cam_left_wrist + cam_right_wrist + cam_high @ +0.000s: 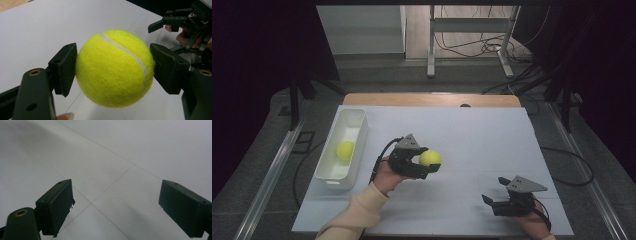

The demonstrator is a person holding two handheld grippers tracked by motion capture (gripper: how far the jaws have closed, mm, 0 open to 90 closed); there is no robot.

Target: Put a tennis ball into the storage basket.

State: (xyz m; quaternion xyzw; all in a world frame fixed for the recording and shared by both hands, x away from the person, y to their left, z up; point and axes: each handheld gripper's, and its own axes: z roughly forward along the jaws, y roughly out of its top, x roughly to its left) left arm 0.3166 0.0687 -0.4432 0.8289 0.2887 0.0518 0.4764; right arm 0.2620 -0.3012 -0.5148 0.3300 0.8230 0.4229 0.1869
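Note:
A yellow tennis ball (430,158) hangs above the middle of the white table sheet, and my left gripper (426,162) is shut on it. In the left gripper view the ball (115,68) sits between both black pads (65,67), which press on its sides. A second yellow tennis ball (345,150) lies inside the white bin (329,175) at the left. My right gripper (490,200) rests low near the table's front right, its jaws wide apart with nothing between them; the right gripper (117,207) view has bare white sheet between them.
The white sheet (482,135) covers a wooden table whose far edge (432,99) shows behind it. Beyond the table stand a metal frame and loose cables (472,47) on the floor. Dark curtains flank both sides.

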